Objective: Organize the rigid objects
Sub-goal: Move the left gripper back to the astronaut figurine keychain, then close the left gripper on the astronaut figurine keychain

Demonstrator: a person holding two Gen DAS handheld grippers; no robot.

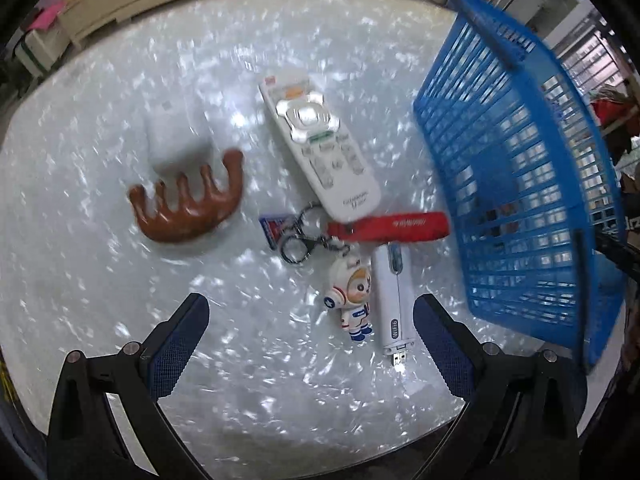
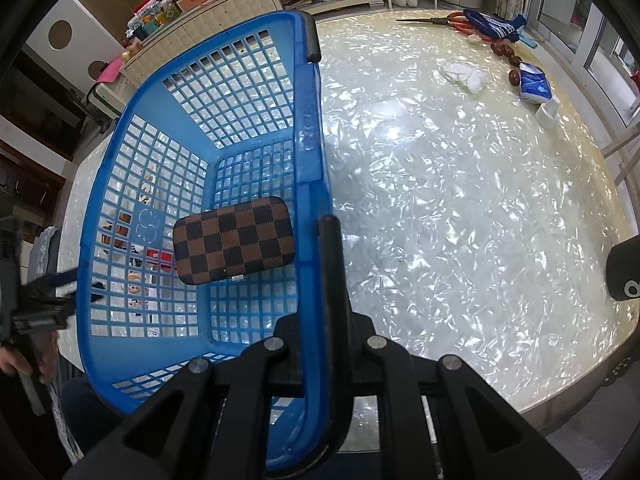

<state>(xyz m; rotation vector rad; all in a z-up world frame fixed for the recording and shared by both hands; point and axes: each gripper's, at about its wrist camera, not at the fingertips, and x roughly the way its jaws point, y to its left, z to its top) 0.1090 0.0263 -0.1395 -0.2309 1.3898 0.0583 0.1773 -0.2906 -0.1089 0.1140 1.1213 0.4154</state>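
The right gripper point(image 2: 320, 360) pinches the near rim of the blue basket point(image 2: 310, 128), seemingly tilted; the left gripper point(image 1: 310, 344) is spread above the astronaut keychain point(image 1: 352, 296).

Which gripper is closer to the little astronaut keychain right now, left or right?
Left. The left gripper hangs open just above the astronaut keychain on the table. The right gripper is shut on the blue basket rim, with the basket between it and the keychain.

I see a glossy, pearl-white table point(image 2: 460, 208) throwing back patchy glare from overhead light. Behind it runs a cream tufted cabinet point(image 2: 240, 4) cluttered on top, and at the right edge stands what looks like a window point(image 2: 568, 12), though it's warped.
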